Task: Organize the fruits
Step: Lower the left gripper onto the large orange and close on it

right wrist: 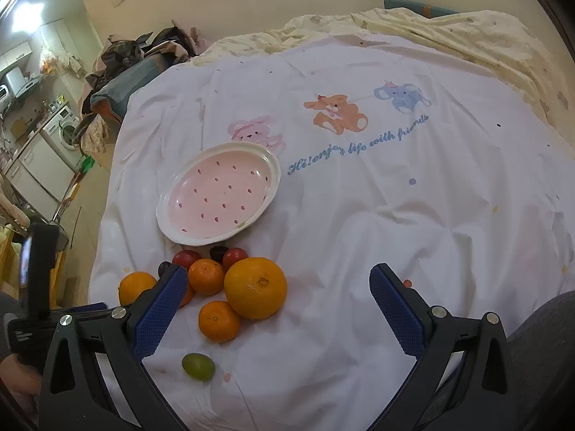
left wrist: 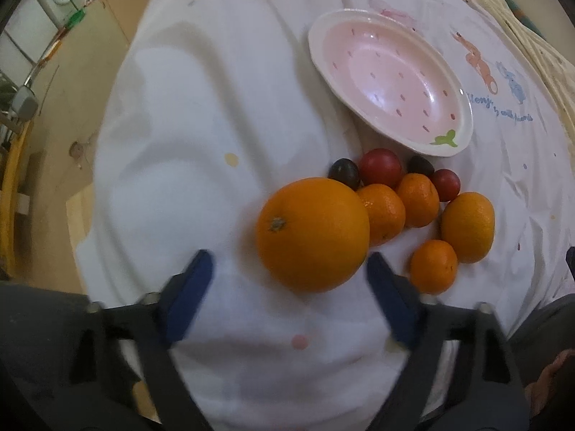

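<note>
Left wrist view: left gripper (left wrist: 289,273) points down at the big orange (left wrist: 312,234), fingers wide with nothing between them; right pad tip sits just beside the orange's lower right edge, contact unclear. Step in hand looks like the approach to the first pick. Pink plate (left wrist: 390,79) is bare, just beyond the pile. Next move, as I read it: shift right to centre on the orange, drop, then close. Count here: two large oranges, three small mandarins, two red tomatoes, two dark grapes.

Right wrist view: right gripper (right wrist: 278,305) hovers over the cloth, fingers wide, holding nothing. Its left finger hides part of the pile, so fewer mandarins show. Extra item here: one green grape (right wrist: 198,366) lying apart, nearest the camera. One plate (right wrist: 219,194), no fruit on it.
</note>
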Available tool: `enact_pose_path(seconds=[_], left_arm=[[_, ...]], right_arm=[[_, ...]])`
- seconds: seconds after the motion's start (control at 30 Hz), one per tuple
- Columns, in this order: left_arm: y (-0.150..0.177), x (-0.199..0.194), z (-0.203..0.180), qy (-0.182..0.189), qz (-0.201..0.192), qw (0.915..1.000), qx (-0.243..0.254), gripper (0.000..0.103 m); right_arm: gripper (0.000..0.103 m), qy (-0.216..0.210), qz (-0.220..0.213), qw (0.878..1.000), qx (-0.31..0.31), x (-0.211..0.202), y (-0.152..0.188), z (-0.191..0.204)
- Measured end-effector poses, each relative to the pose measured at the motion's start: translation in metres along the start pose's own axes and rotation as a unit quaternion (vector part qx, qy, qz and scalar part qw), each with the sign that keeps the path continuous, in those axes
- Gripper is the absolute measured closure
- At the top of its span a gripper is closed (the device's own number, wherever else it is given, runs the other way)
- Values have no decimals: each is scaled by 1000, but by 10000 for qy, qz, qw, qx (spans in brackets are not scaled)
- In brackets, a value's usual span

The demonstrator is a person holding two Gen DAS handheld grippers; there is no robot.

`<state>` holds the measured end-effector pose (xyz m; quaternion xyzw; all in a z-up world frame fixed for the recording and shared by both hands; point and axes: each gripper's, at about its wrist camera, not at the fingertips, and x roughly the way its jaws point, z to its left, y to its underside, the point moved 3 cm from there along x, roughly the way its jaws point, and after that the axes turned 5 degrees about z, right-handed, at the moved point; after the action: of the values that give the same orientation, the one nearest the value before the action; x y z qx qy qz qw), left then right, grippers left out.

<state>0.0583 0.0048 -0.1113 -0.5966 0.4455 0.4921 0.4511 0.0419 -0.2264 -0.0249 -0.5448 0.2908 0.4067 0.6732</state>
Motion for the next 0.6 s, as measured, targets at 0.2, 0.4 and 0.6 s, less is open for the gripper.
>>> enact_pose_path(seconds=[0.2,0.4,0.6], left_arm=[[5,7,-7,320,36,9995,24,51],[5,0,-2,326,-35,9994,69,56],[7,-8,11,379,-68,9992,-105,58]], right_arm=[[0,13,79,10000,-17,3,1,0],[0,-5,187,9998,6,8,2,1],[0,-300,362,9968,640,11,-8,-26]])
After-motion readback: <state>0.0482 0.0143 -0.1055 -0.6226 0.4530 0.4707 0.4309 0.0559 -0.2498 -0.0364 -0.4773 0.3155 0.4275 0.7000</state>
